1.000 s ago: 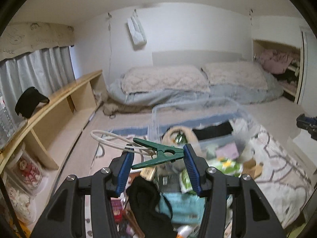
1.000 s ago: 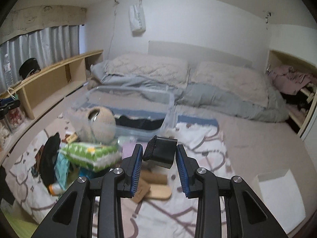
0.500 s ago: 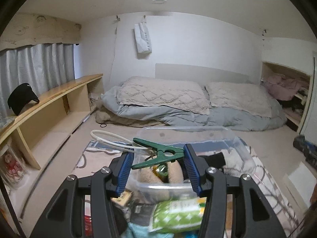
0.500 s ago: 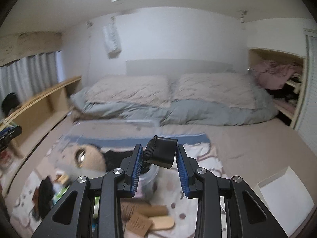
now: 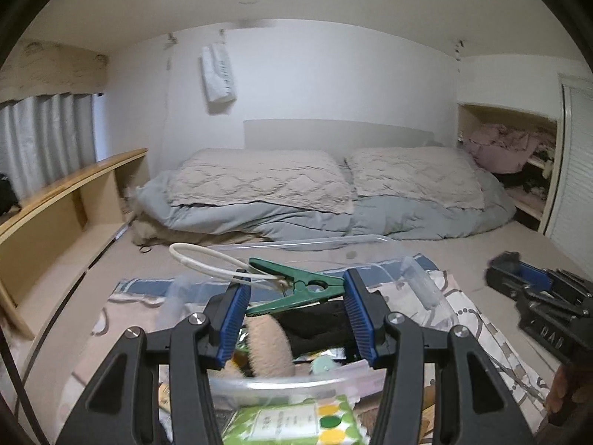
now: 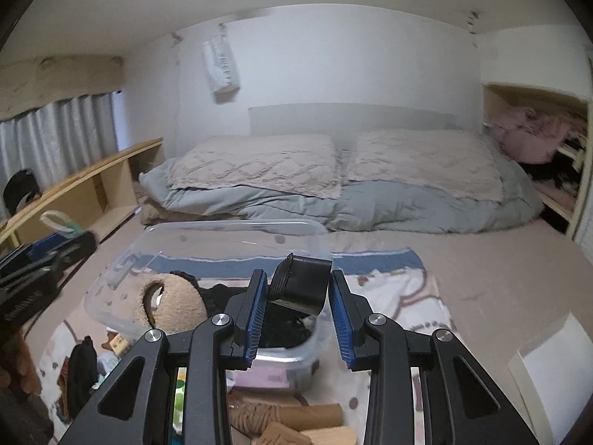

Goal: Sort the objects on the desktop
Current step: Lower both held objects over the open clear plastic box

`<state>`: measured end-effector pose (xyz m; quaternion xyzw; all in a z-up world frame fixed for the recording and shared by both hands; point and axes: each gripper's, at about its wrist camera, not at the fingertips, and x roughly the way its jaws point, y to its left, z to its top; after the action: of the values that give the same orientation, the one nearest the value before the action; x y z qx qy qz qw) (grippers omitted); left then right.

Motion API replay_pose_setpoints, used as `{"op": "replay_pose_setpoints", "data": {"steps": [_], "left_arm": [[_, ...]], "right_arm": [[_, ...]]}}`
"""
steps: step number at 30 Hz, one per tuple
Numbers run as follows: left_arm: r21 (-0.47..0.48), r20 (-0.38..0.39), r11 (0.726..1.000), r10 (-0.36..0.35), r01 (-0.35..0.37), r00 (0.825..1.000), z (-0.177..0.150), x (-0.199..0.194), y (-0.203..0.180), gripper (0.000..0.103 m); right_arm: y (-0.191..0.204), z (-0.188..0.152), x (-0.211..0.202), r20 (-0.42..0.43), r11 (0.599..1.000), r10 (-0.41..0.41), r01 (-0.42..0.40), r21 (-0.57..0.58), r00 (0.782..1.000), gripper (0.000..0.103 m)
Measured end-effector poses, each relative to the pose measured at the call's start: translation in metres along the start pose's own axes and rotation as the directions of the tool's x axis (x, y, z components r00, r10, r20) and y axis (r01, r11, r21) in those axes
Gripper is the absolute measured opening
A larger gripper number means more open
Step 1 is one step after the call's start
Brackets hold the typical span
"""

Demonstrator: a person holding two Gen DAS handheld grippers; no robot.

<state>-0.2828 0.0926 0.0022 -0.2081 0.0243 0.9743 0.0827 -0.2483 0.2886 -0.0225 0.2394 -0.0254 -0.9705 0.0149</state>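
My left gripper [image 5: 294, 307] is shut on a green clothespin [image 5: 296, 289] with a white cord loop [image 5: 207, 259], held over a clear plastic bin [image 5: 418, 278]. My right gripper [image 6: 296, 304] is shut on a black boxy object [image 6: 302, 283], held above the same bin [image 6: 122, 270]. The bin holds a tan plush item [image 6: 174, 302] and black cloth [image 5: 318, 319]. The right gripper also shows in the left wrist view [image 5: 533, 293]; the left gripper shows in the right wrist view [image 6: 40, 259].
A patterned blanket [image 6: 400, 296] lies under the bin. A green tissue pack [image 5: 296, 422], cardboard tubes [image 6: 296, 417] and black cloth [image 6: 79, 367] lie in front. A bed [image 6: 333, 185] is behind, wooden shelving [image 5: 55, 215] left, white paper [image 6: 548, 363] right.
Both grippers have moved forward over the clear bin while holding their objects. The bin has come closer and lower in both views.
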Motion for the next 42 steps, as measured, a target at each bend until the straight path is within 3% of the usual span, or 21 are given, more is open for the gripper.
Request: {"op": "replay_pose_setpoints", "data": {"steps": [5,12,16,20,24,30,35,37,42], "left_arm": [[0.021,-0.002,0.999,-0.025,0.025,1.000,0.009,0.026,-0.011,0.051],[-0.054,-0.053,0.996,-0.067,0.064,0.996,0.015,0.063,0.001,0.051],[-0.117,-0.112,0.989,-0.100,0.087,0.989,0.013,0.082,0.010,0.051],[-0.127,-0.177,0.989,-0.098,0.076,0.979,0.010,0.098,0.012,0.051],[-0.117,-0.226,0.990,-0.102,0.077,0.969,0.006,0.109,0.011,0.051],[-0.094,-0.322,0.993,-0.101,0.075,0.941,-0.008,0.130,0.013,0.051],[-0.177,-0.416,0.978,-0.173,0.107,0.893,-0.020,0.148,0.023,0.051],[-0.181,-0.440,0.978,-0.176,0.105,0.881,-0.024,0.152,0.023,0.051],[-0.140,-0.475,0.985,-0.154,0.099,0.866,-0.031,0.157,0.016,0.051]], "right_arm": [[0.008,0.003,0.025,-0.027,0.999,0.028,-0.030,-0.044,0.999,0.034],[0.001,0.010,0.055,-0.066,0.997,0.077,-0.077,0.002,0.995,0.034],[-0.005,0.011,0.071,-0.096,0.993,0.107,-0.101,0.068,0.990,0.034],[-0.002,0.011,0.085,-0.131,0.992,0.103,-0.092,0.087,0.986,0.034],[0.002,0.014,0.097,-0.155,0.981,0.153,-0.130,0.146,0.976,0.034],[0.015,0.015,0.110,-0.197,0.983,0.157,-0.133,0.127,0.968,0.034],[0.015,0.016,0.116,-0.213,0.979,0.172,-0.142,0.149,0.962,0.034],[0.016,0.015,0.117,-0.220,0.979,0.172,-0.143,0.144,0.960,0.034],[0.022,0.014,0.122,-0.242,0.983,0.166,-0.141,0.119,0.956,0.035]]}}
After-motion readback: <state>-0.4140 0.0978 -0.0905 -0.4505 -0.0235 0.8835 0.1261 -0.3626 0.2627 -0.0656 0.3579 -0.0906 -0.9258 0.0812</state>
